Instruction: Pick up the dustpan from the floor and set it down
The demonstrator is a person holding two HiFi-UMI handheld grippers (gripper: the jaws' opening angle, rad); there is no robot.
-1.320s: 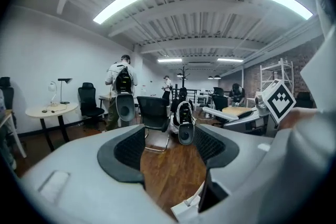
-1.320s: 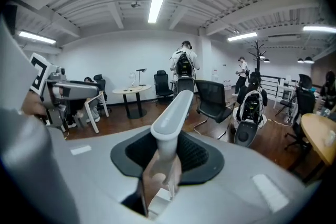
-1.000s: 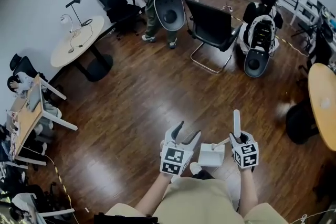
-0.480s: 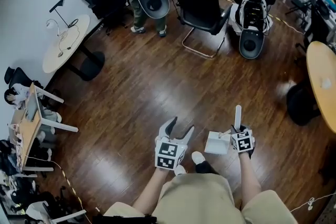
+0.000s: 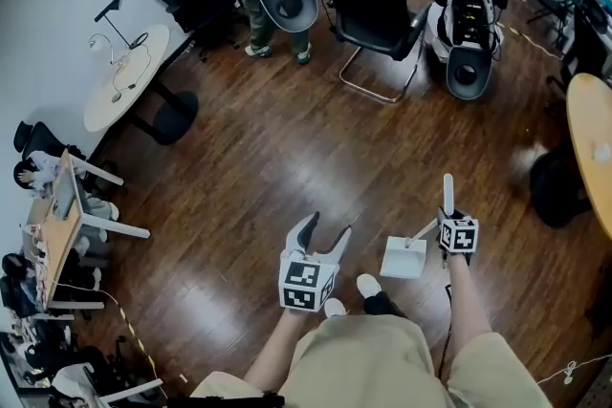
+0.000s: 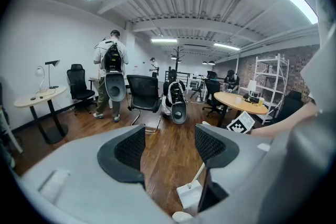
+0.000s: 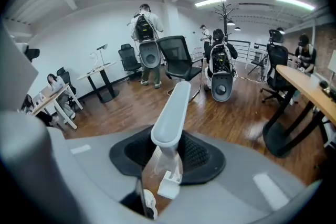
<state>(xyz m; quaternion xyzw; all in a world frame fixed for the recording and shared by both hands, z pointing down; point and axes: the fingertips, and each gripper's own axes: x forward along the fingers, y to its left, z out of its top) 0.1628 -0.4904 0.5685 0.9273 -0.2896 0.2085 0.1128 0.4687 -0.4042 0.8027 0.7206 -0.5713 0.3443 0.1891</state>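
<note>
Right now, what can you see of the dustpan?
The dustpan is white, plastic-looking: a small boxy pan on a thin stem that widens into a long flat grip. The right tongs are closed on the stem just below the grip, which sticks up past them. The pan is low beside the person's shoe; whether it touches the wood floor I cannot tell.

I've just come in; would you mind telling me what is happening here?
A person has a gripper in each hand. The right gripper holds the white dustpan by its handle, low by the person's shoes; its jaws have just been opening slightly, the handle between them. Whether the dustpan touches the floor is unclear. The left gripper is open and empty.
</note>
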